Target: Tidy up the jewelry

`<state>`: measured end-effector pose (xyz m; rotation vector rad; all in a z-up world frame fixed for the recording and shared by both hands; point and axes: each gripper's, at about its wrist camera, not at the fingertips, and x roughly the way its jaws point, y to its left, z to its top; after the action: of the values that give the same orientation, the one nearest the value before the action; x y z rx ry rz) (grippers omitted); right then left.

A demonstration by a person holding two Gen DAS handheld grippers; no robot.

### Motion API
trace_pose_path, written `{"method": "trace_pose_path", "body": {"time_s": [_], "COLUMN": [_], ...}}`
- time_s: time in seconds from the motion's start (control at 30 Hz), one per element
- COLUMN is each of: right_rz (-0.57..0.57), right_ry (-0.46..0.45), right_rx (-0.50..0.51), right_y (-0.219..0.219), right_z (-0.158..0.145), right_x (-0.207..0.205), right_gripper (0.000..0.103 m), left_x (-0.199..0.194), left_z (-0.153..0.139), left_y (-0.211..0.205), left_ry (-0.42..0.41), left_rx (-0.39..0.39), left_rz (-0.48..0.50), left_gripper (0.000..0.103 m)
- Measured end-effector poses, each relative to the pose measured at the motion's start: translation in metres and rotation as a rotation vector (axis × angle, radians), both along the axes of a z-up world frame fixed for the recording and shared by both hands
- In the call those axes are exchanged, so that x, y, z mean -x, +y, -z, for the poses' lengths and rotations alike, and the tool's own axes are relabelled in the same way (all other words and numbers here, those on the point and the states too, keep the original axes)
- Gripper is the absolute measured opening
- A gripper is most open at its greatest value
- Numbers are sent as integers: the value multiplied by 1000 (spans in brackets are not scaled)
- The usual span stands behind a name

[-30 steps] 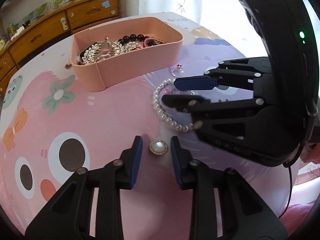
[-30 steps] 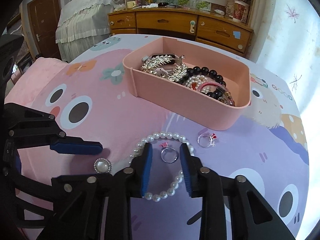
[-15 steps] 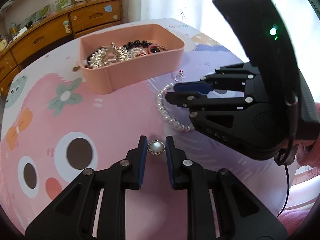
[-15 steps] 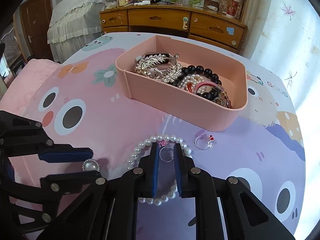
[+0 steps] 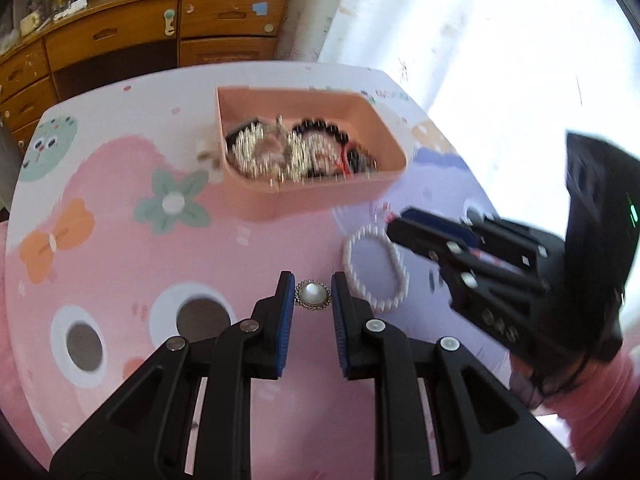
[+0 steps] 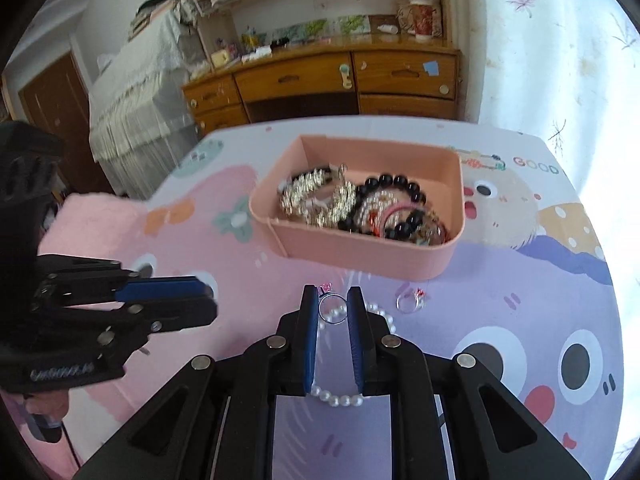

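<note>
The left wrist view shows the left gripper (image 5: 313,295) pinching a round pearl brooch (image 5: 313,295) between its blue pads, the rim of the brooch touching both. That brooch is not visible in the right wrist view – there the left gripper (image 6: 202,292) appears side-on at the left edge and its fingertips hide whatever sits between them. The right wrist view, in turn, shows the right gripper (image 6: 333,309) closed narrowly on a silver ring with a pink stone (image 6: 330,307), the band pressed by both pads and held above the pearl bracelet (image 6: 340,396). In the left wrist view the right gripper (image 5: 404,222) is blurred and the ring cannot be made out between its tips.

The pearl bracelet (image 5: 375,270) lies flat on the cartoon-print tablecloth (image 5: 120,260), just right of the left gripper and under the right one. A second ring (image 6: 410,302) – seen only from the right wrist – lies on the cloth just right of the right gripper, between the bracelet and the pink tray (image 6: 400,258). The tray (image 5: 320,196) stands beyond both grippers, holding a heap of silver, black-bead and red pieces.
</note>
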<state>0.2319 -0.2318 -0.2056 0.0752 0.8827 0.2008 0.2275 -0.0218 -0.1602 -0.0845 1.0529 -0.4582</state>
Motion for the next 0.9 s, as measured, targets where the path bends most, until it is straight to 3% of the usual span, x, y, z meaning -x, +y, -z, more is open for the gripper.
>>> {"method": "trace_pose_path", "body": {"time_s": [0.33,0.7,0.77,0.83,0.9], "right_rz": [44,35,34,23,20], "right_ry": [-107,-114,-90,-79,-68], "right_rx": [-40,-105,-91,-96,-113], "right_y": [-28,-49,-51,-53,-57], "right_z": [-61,-85,-81,-79,-76], "right_x": [-30,-66,-71,-72,-72], "right_gripper": [14,17,32,33,33], "left_x": [-59,-96,-98,-101,-100], "left_z": [-55,-84,-82,-78,-77], "left_y": [-19,-31,-35,-38,-38], "left_ry": [-62,-119,-116,-109,-117], "left_rx": [-16,25,3,-28,-40], "left_rz": [-64,-170,-177,-191,-208], "left_gripper": [16,16,21,56,63]}}
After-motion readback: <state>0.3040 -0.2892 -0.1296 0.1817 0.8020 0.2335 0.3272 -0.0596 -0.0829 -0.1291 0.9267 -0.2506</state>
